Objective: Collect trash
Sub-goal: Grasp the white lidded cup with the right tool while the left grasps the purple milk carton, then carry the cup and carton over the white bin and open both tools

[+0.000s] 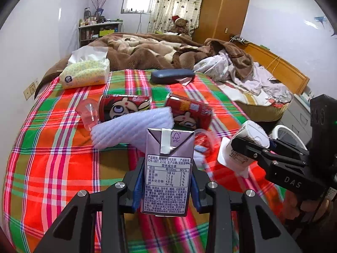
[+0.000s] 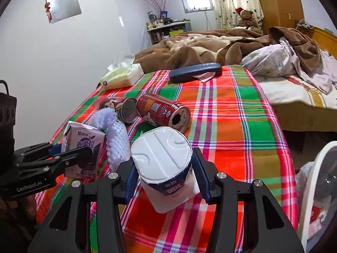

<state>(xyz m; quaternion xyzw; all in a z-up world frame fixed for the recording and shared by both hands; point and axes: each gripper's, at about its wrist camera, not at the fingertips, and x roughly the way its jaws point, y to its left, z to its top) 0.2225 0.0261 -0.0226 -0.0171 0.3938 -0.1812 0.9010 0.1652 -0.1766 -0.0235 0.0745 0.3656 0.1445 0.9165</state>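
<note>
My left hand-held gripper point(image 1: 166, 189) is clamped on a purple carton point(image 1: 168, 168), lifted over the plaid bed point(image 1: 52, 168). Behind it lie white foam netting point(image 1: 132, 128), a clear cup point(image 1: 88, 113) and two red cans point(image 1: 124, 107). To the right, my right hand-held gripper point(image 2: 165, 175) pinches a white yogurt cup point(image 2: 162, 158), also off the bed.
</note>
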